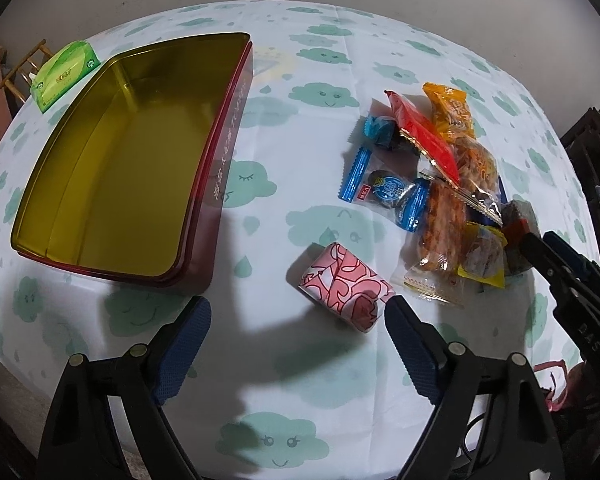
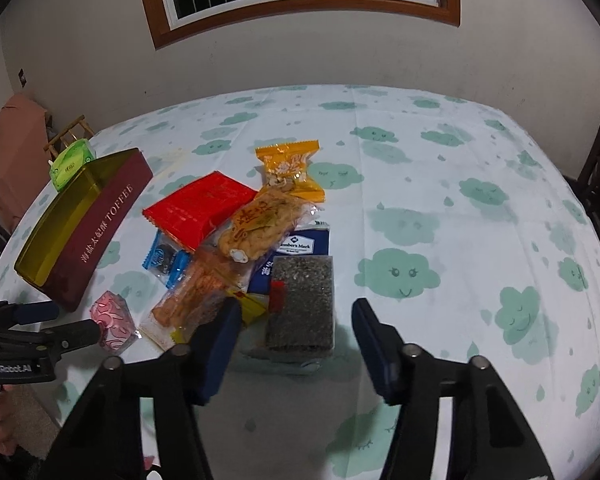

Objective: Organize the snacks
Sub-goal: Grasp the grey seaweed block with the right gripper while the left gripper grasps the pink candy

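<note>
You are at the very start of the sorting, by the look of it: the toffee tin [image 1: 112, 160] sits open and bare inside on the left of the tabletop [image 2: 440, 184], and every snack lies outside it.

Your left gripper [image 1: 298, 312] is spread wide and holds nothing. Its right finger tip sits just beside, perhaps touching, the near corner of the pink-wrapped packet [image 1: 346, 288]; the left finger is well apart from it. That packet lies alone, between the tin and the snack pile [image 1: 440, 184]. To take it, I judge you need to shift right so the packet falls between both fingers, then close across its short side and carry it left into the tin.

Your right gripper [image 2: 296, 316] is also spread and empty. It hovers over the near end of the pile, with the dark seaweed block [image 2: 302, 304] lying between its fingers; whether either finger touches it I cannot tell. The left finger overlaps the yellow packet [image 2: 252, 306] and the clear-wrapped orange snack [image 2: 192, 300], so a careless close may catch their wrappers too.

Further off lie the red packet [image 2: 198, 208], the orange packet [image 2: 290, 168] and the blue-ended sweets [image 1: 384, 190]. A green tissue pack [image 1: 66, 74] sits beyond the tin at the far left.
</note>
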Action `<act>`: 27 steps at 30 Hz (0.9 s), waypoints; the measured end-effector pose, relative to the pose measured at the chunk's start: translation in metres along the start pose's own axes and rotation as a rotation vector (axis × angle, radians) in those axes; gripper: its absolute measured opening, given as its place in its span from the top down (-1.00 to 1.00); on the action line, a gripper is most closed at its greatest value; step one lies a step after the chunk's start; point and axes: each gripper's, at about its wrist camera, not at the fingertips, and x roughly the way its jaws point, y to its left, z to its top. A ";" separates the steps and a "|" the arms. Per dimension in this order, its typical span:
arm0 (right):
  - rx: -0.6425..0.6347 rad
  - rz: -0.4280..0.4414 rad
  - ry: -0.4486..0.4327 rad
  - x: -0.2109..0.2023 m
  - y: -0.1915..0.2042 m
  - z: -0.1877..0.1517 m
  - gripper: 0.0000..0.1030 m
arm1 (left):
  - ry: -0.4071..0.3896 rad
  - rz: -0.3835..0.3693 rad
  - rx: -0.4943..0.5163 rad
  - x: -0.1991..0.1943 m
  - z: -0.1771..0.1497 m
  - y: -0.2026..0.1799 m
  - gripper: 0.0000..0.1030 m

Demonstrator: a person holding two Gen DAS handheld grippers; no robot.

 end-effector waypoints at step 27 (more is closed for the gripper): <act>0.053 -0.015 0.014 0.003 -0.036 -0.014 0.31 | 0.101 0.003 -0.087 0.014 0.017 -0.012 -0.55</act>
